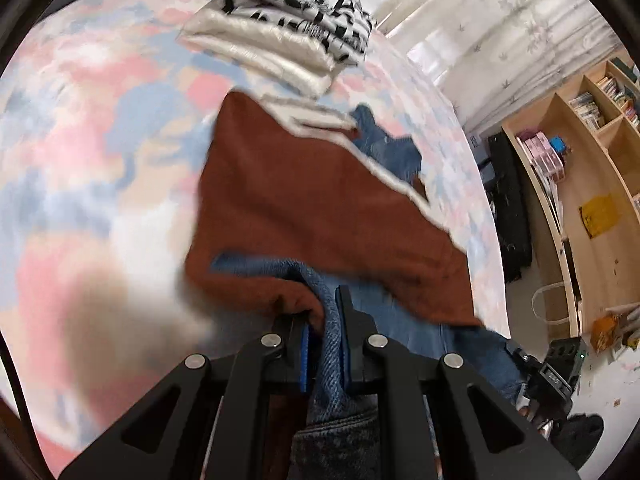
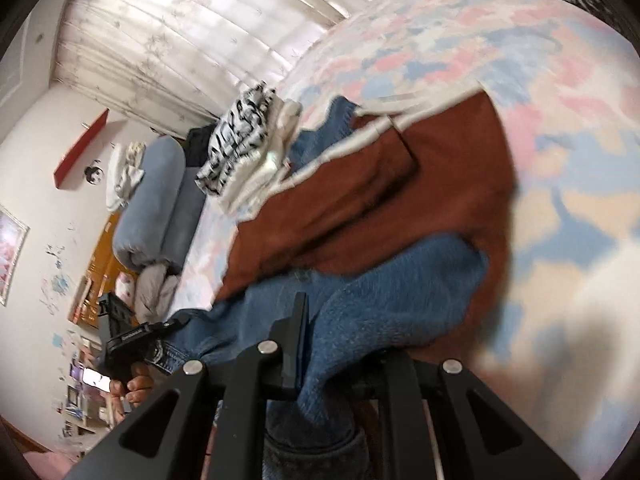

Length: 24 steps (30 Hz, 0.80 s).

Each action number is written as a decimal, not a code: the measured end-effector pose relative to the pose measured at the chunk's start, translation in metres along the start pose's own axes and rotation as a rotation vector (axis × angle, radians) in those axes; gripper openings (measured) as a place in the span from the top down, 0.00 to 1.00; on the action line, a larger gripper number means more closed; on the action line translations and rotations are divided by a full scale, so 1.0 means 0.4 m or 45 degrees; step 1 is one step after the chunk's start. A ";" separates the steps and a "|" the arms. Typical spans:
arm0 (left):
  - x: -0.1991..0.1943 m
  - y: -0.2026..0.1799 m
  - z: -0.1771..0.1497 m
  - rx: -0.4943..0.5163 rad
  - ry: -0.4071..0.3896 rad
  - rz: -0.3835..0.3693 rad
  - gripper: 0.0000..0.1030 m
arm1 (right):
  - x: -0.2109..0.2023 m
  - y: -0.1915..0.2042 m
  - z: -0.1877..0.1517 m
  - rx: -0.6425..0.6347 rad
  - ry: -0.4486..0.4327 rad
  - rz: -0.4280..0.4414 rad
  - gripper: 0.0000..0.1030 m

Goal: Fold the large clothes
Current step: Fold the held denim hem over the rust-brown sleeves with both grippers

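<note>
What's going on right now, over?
Left gripper and right gripper both shut on the rust-and-blue garment. Garment lifted over the bed. Folded stack lies beyond, apart.

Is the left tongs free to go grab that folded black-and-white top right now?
Probably not. The left tongs are shut on the blue and rust garment, which lies between them and the folded black-and-white top farther up the bed. They would have to release first.

A wooden bookshelf (image 1: 592, 152) holds books beside pale curtains (image 2: 168, 28). Rolled grey-blue bedding (image 2: 160, 204) lies near a red wall shelf (image 2: 82, 148).
</note>
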State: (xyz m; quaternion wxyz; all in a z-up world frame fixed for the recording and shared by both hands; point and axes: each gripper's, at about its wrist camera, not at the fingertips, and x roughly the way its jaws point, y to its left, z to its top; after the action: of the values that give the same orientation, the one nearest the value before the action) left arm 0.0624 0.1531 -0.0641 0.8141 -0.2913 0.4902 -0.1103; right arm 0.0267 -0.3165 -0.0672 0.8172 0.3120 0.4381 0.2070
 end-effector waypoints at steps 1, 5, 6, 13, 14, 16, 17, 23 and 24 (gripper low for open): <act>0.016 -0.010 0.033 -0.006 -0.001 -0.006 0.91 | 0.010 0.007 0.024 -0.007 -0.008 0.006 0.88; 0.089 -0.036 0.206 -0.067 -0.081 -0.056 0.85 | 0.071 0.023 0.184 0.022 -0.077 0.020 0.88; 0.103 -0.034 0.245 -0.081 -0.098 -0.071 0.77 | 0.092 0.012 0.234 0.061 -0.102 0.016 0.88; 0.227 0.045 0.429 -0.271 -0.153 0.062 0.53 | 0.211 -0.148 0.425 0.419 -0.097 0.048 0.59; 0.235 0.051 0.435 -0.249 -0.156 0.109 0.51 | 0.217 -0.157 0.429 0.425 -0.094 0.040 0.56; 0.255 0.061 0.440 -0.178 -0.130 0.169 0.50 | 0.215 -0.162 0.436 0.381 -0.119 -0.030 0.50; 0.264 0.061 0.440 -0.130 -0.115 0.197 0.50 | 0.215 -0.159 0.440 0.329 -0.122 -0.079 0.48; 0.337 0.008 0.427 0.212 -0.022 0.317 0.40 | 0.287 -0.151 0.449 0.024 -0.020 -0.383 0.47; 0.351 0.003 0.427 0.241 -0.019 0.339 0.40 | 0.302 -0.152 0.452 -0.003 0.003 -0.412 0.47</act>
State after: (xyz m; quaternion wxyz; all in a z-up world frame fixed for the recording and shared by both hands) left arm 0.2789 0.1513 -0.1082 0.8489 -0.1464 0.5060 -0.0450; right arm 0.2474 -0.3457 -0.1040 0.8397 0.2361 0.4835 0.0736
